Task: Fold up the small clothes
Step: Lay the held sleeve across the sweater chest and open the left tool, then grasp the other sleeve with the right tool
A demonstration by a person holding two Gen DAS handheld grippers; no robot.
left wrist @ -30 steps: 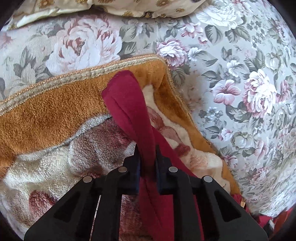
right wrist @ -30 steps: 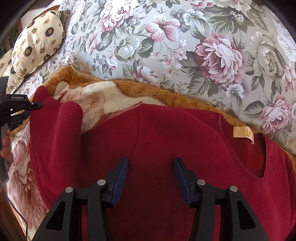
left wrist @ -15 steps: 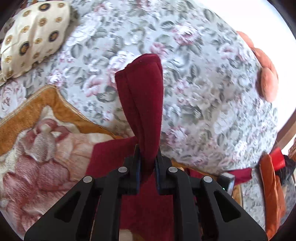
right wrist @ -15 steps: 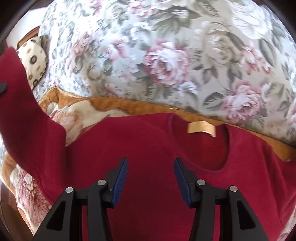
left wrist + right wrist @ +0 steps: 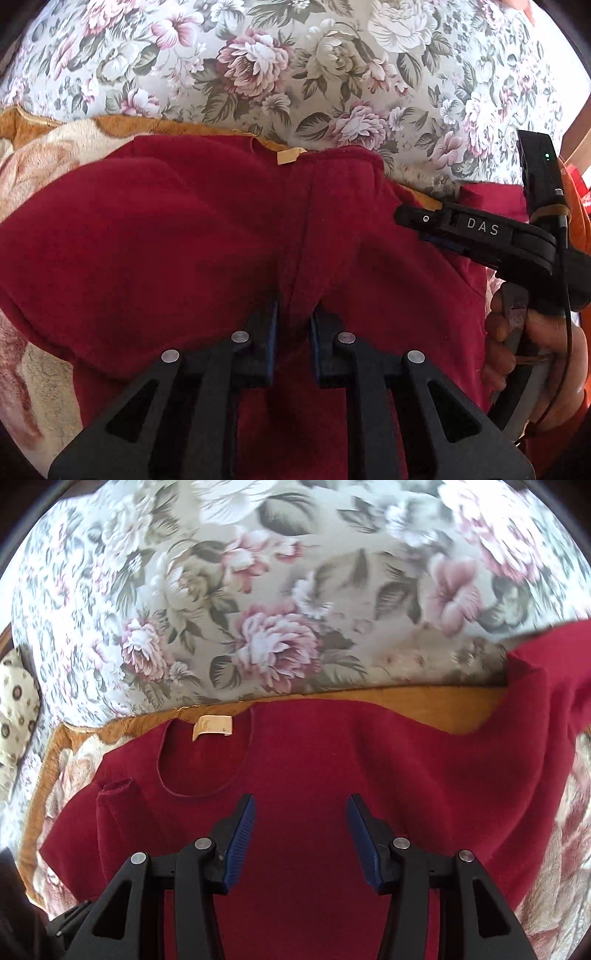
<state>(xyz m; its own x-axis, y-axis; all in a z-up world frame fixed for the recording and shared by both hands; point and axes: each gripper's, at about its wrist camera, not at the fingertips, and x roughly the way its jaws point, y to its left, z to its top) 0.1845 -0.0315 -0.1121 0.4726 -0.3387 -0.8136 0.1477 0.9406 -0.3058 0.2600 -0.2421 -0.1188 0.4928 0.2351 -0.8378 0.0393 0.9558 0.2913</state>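
A floral-print bedspread (image 5: 266, 602) covers a bed, with a plush tan blanket (image 5: 417, 705) spread on it. A dark red sweater (image 5: 332, 768) lies face-up along the blanket's far edge, its beige neck label (image 5: 212, 726) showing. The left gripper (image 5: 293, 317) pinches a sleeve (image 5: 325, 206) folded over the chest. The right gripper (image 5: 301, 827) hovers spread above the body. The knit looks soft, light and floppy; hems and cuffs seem the best holds.

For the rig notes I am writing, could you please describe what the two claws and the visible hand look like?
Both are black plastic with triangular cut-outs, silver rivets and ribbed blue pads. The left claw and the right claw look alike. Seen side-on from the left wrist, the right one bears white "DAS" lettering, a black module with a green light and a thin black cable. The bare hand shows no sleeve.
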